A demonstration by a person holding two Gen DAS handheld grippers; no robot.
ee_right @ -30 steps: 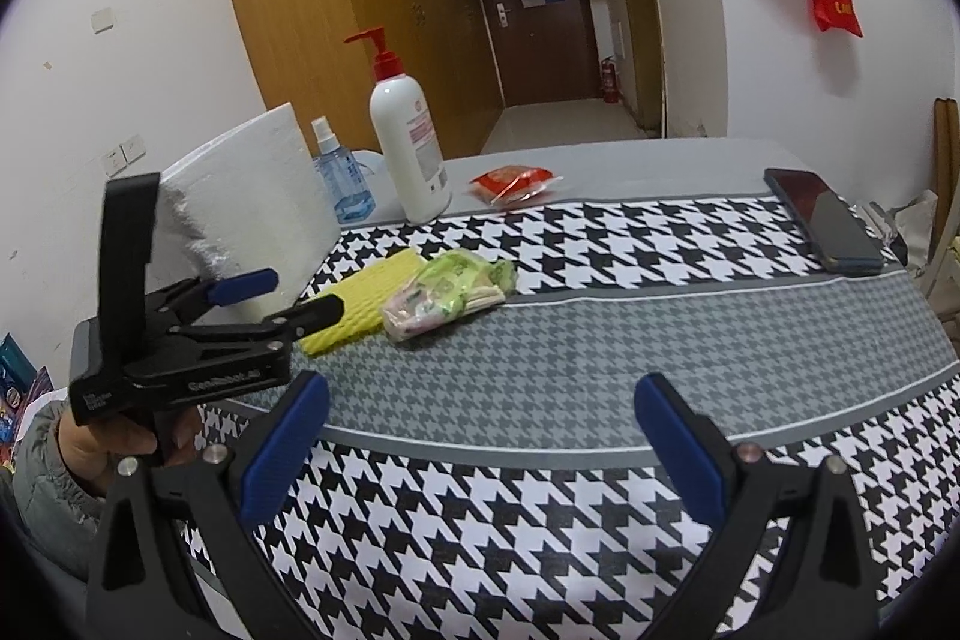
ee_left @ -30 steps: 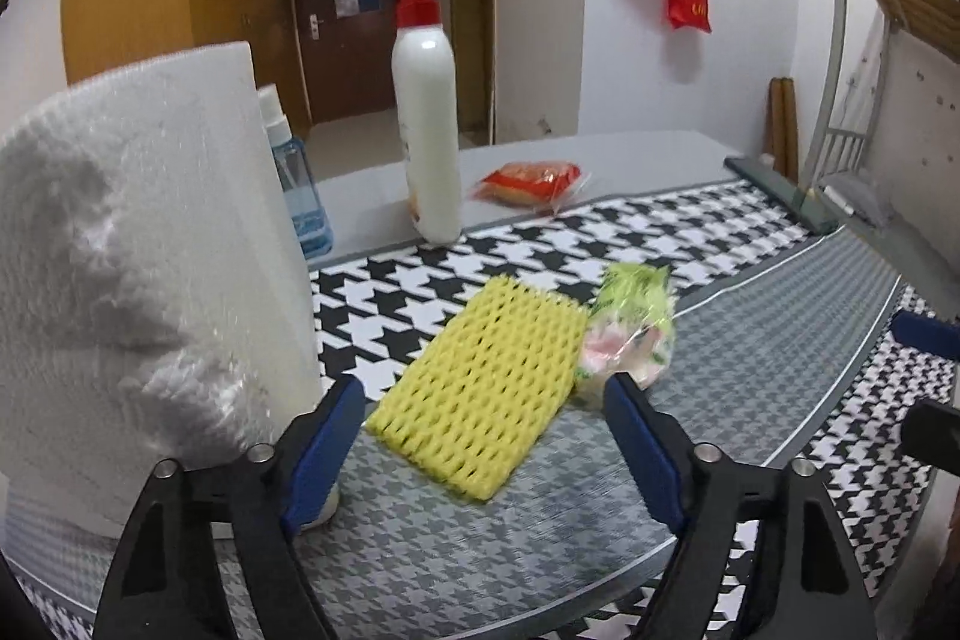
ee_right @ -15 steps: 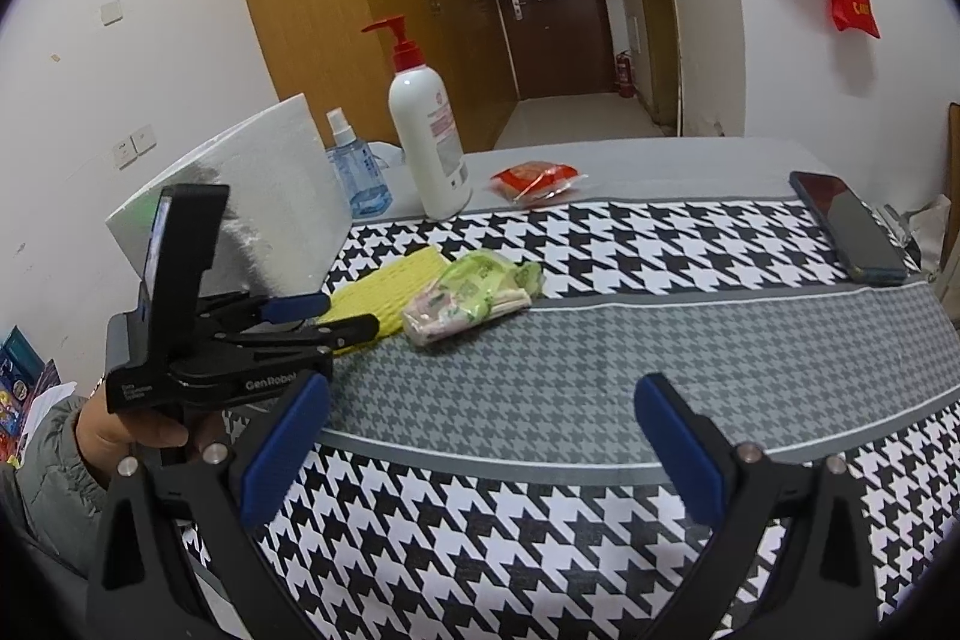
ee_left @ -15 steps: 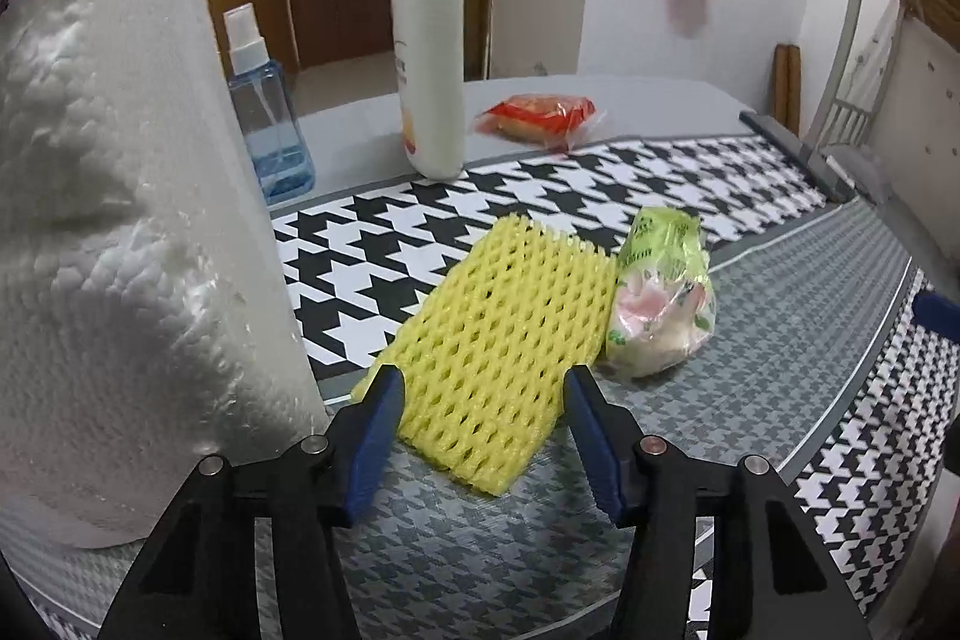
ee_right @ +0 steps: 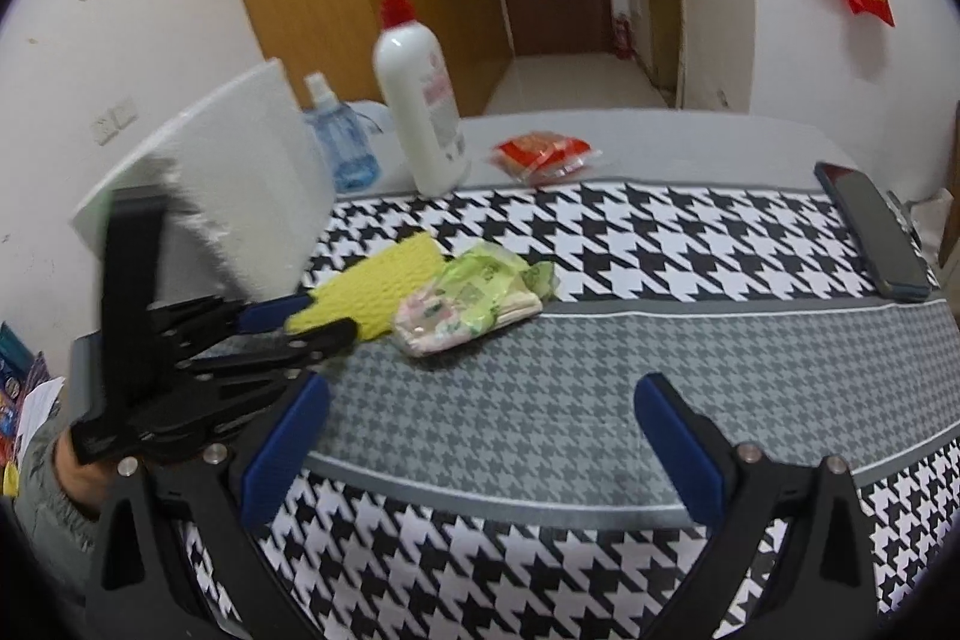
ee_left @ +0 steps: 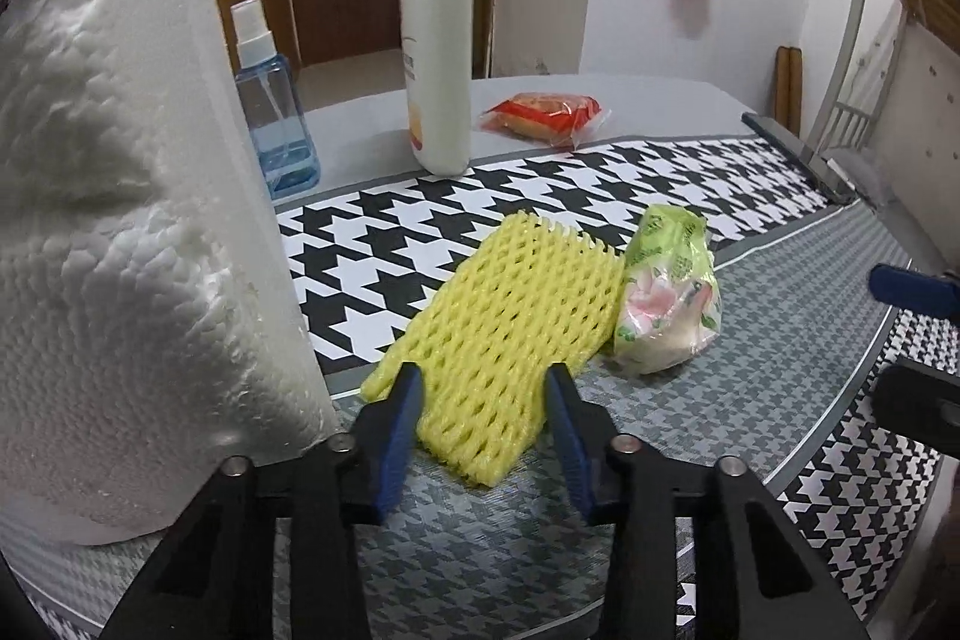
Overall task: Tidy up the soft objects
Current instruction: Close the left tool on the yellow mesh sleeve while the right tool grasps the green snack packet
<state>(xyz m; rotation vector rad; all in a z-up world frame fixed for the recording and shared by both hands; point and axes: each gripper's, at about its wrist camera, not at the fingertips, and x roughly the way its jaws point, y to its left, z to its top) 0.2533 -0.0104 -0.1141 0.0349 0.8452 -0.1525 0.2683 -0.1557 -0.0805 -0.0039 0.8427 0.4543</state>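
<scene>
In the left wrist view we see our left gripper (ee_left: 483, 388) low in the middle of the frame. Its jaws have just been closing, and the near end of the yellow foam net (ee_left: 510, 334) sits between the blue pads. We cannot tell if the pads press it yet. The net lies flat on the checked cloth (ee_left: 372, 244), with its long side running from the lower middle up to the right. A green tissue pack (ee_left: 669, 304) touches its right edge. A big paper towel roll (ee_left: 132, 220) fills the left.

In the right wrist view our right gripper (ee_right: 480, 436) is wide open at the bottom, holding nothing. The net (ee_right: 378, 289) lies at middle left, pointing up and right.
</scene>
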